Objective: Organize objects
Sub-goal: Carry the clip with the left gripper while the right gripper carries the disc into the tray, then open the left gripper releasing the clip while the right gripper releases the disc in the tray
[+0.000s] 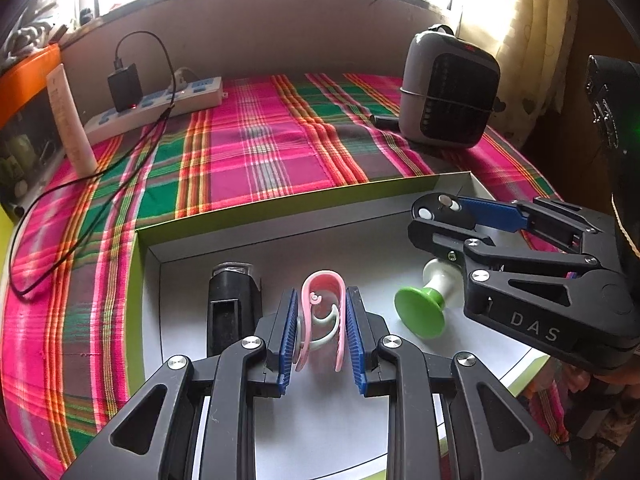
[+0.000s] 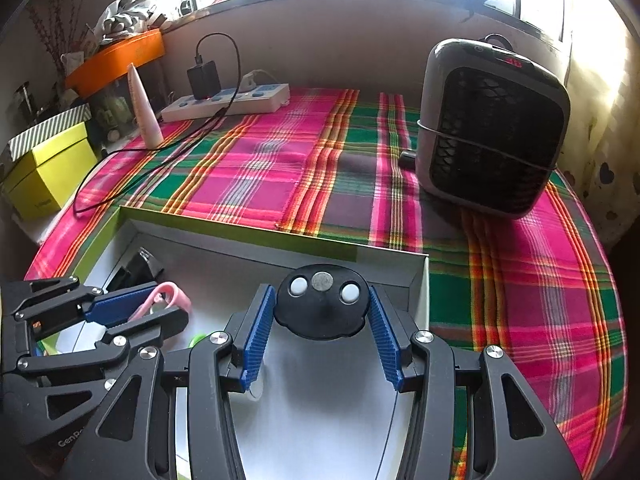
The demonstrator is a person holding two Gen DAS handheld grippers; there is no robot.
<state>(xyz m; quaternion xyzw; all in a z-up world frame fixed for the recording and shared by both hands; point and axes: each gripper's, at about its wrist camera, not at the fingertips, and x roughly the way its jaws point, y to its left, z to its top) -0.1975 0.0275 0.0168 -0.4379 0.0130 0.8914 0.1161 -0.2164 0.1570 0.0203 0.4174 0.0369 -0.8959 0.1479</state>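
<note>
A shallow white box with a green rim (image 1: 280, 204) lies on the plaid cloth. My left gripper (image 1: 322, 312) is shut on a pink clip (image 1: 322, 280) and holds it over the box floor. A black rectangular object (image 1: 230, 304) lies just left of it, and a green and white knob (image 1: 420, 312) lies to the right. My right gripper (image 2: 322, 320) is shut on a round black disc with white buttons (image 2: 322, 304) near the box's far right corner. The right gripper (image 1: 452, 216) also shows in the left wrist view, above the knob.
A grey fan heater (image 2: 492, 128) stands at the back right on the cloth. A white power strip (image 2: 228, 102) with a black charger and trailing cable lies at the back left, beside a pink tube (image 2: 142, 108). A yellow-green box (image 2: 48, 172) stands off the left edge.
</note>
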